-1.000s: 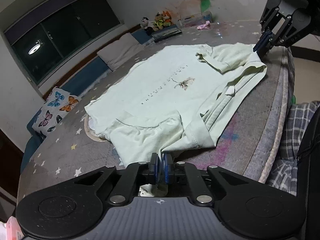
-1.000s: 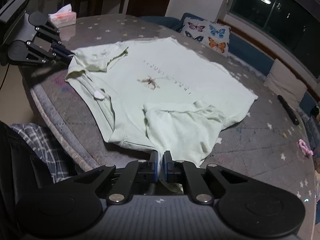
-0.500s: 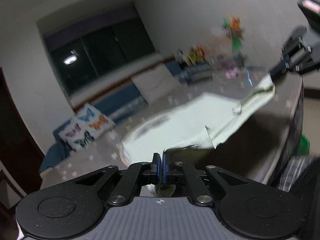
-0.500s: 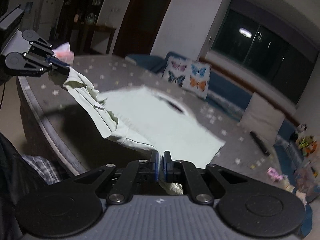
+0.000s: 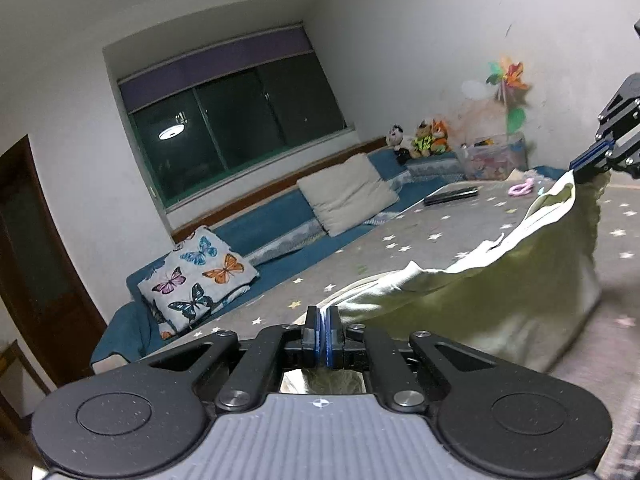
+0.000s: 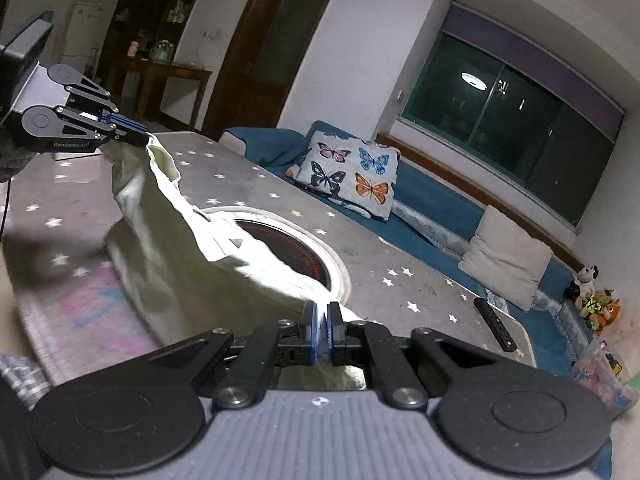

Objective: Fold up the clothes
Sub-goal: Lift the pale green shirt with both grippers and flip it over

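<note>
1. Left hand-held gripper (image 5: 323, 322): jaws pressed together on one corner of the pale green shirt (image 5: 480, 304). In the right wrist view it sits at the far left (image 6: 138, 131), pinching the cloth's top corner above the table (image 6: 400, 256).
2. Shirt: slung between the two grippers, top edge held up and sagging in the middle, body hanging down. The lower part appears to rest on the table near its front edge; the exact contact is hidden by the folds.
3. Long axis of the held edge runs gripper to gripper, roughly along the near side of the table. Each gripper holds one end, so neither is nearer to the cloth.
4. Behind the shirt, a round inset (image 6: 296, 252) in the tabletop shows, uncovered. A remote (image 6: 494, 322) lies further right, well apart from the cloth.
5. Right hand-held gripper (image 6: 321, 330): jaws pinching the other corner, cloth showing between the pads. In the left wrist view it sits at the far right (image 5: 576, 164).
6. Judgement: open table lies ahead of both grippers, so the fold would likely go forward, both ends kept level.
</note>
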Tool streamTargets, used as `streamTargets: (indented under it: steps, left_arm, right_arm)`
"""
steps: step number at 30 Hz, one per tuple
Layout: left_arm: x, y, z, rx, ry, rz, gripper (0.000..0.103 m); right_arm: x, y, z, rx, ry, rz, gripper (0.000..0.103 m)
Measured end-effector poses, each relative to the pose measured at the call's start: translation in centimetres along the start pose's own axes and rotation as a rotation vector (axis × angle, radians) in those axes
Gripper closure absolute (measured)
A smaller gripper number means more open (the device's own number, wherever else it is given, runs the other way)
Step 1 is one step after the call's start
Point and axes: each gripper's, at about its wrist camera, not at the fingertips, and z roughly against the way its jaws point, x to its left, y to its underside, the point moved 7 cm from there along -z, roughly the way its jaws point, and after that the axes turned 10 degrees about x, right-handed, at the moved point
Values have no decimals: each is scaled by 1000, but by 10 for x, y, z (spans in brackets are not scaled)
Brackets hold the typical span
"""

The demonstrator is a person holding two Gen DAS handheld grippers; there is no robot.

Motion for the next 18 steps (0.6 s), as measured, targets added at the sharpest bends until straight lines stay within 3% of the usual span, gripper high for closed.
streamTargets:
  steps: [9,18]
  left_arm:
    - [10,-18,-119,138,59,6,100]
    - [14,5,-219,304,110,104,99]
  right_arm:
    - [-45,-18,-113,114,-9,-71,102]
    - [-67,-1,-213,220,-25,-216,102]
